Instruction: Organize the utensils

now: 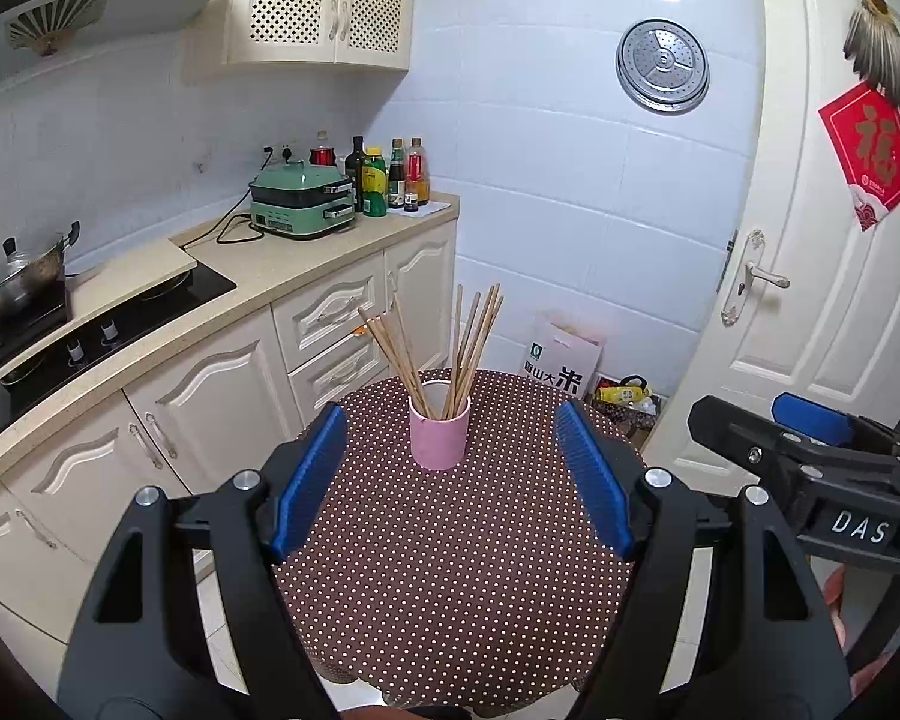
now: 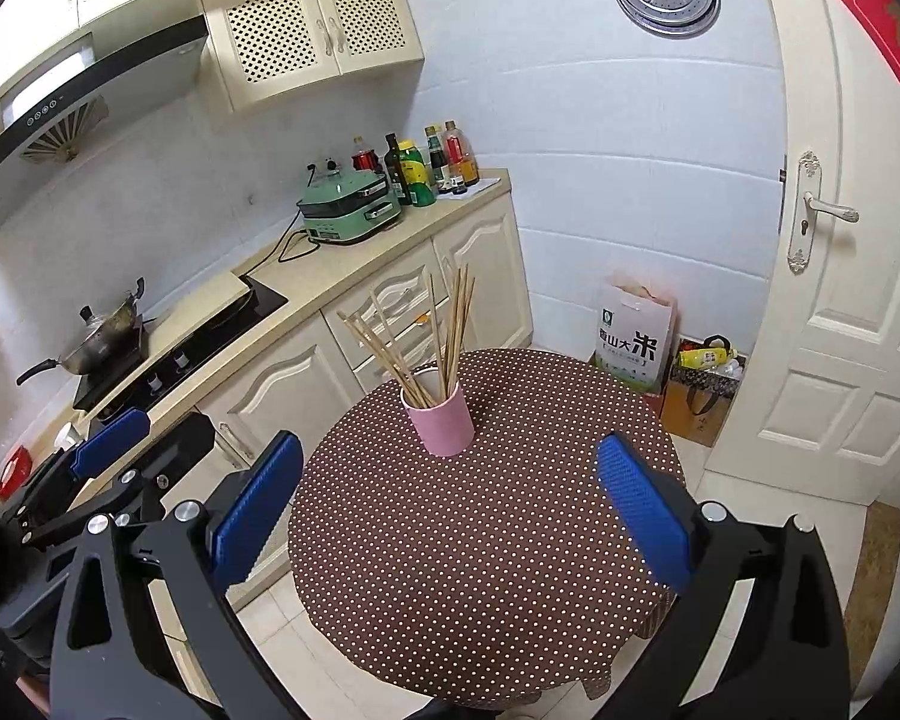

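Chopsticks [image 1: 450, 348] stood splayed in the pink cup [image 1: 439, 433] on the desk [image 1: 450, 570]. Left gripper [image 1: 450, 468] and right gripper [image 2: 450, 516] were wide, empty; task appeared complete or unstarted, with any next move requiring an approach.

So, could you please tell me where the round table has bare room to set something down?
The brown polka-dot tablecloth is bare in front of the pink cylindrical cup and to both its sides. Only the cup stands there, toward the far edge, its wooden chopsticks fanning overhead. The counter's far end, by the bottles, is crowded.
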A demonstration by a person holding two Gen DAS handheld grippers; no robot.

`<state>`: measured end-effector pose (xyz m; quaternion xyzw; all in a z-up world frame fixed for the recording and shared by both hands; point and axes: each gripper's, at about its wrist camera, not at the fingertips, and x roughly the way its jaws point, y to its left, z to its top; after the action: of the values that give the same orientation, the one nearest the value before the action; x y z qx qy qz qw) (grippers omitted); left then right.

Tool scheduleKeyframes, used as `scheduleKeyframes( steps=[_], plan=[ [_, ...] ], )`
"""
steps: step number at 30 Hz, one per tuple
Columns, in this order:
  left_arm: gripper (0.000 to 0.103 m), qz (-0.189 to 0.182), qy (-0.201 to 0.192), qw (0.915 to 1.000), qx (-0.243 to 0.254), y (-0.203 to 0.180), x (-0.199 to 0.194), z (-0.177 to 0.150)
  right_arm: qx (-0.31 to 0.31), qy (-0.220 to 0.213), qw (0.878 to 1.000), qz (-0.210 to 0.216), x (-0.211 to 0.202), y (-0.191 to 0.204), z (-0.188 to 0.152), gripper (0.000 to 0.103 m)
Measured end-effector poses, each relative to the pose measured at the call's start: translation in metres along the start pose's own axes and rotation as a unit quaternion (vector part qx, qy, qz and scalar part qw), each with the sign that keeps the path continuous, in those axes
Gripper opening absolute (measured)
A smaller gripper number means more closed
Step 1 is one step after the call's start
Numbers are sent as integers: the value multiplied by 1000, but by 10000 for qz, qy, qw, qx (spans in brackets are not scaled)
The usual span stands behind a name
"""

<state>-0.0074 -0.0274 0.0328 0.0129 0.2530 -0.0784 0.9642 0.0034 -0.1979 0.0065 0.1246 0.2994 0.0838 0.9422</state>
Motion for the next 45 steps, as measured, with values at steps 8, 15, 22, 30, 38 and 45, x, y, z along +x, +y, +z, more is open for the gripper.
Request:
scheduleKeyframes(
  steps=[8, 15, 22, 30, 38, 45],
  plan=[
    [72, -30, 9, 10000, -23, 2, -2, 1, -23, 42, 10000, 35, 0, 2, 0, 95],
    [72, -8, -47, 10000, -14, 5, -5, -2, -58, 86, 9999, 52, -1, 4, -2, 95],
    [72, 71, 13, 10000, -52, 8, -5, -5, -108, 152, 9998, 66, 1, 8, -4, 95],
    [72, -3, -32, 10000, -63, 8, -8, -4, -64, 123, 9999, 74, -2, 8, -2, 95],
    [72, 3, -53, 10000, -80, 10, -7, -3, -48, 47, 9999, 84, -3, 8, -4, 95],
    [72, 38, -55, 10000, -32, 8, -8, -2, 4, 75, 9999, 114, -2, 6, -5, 95]
  ],
)
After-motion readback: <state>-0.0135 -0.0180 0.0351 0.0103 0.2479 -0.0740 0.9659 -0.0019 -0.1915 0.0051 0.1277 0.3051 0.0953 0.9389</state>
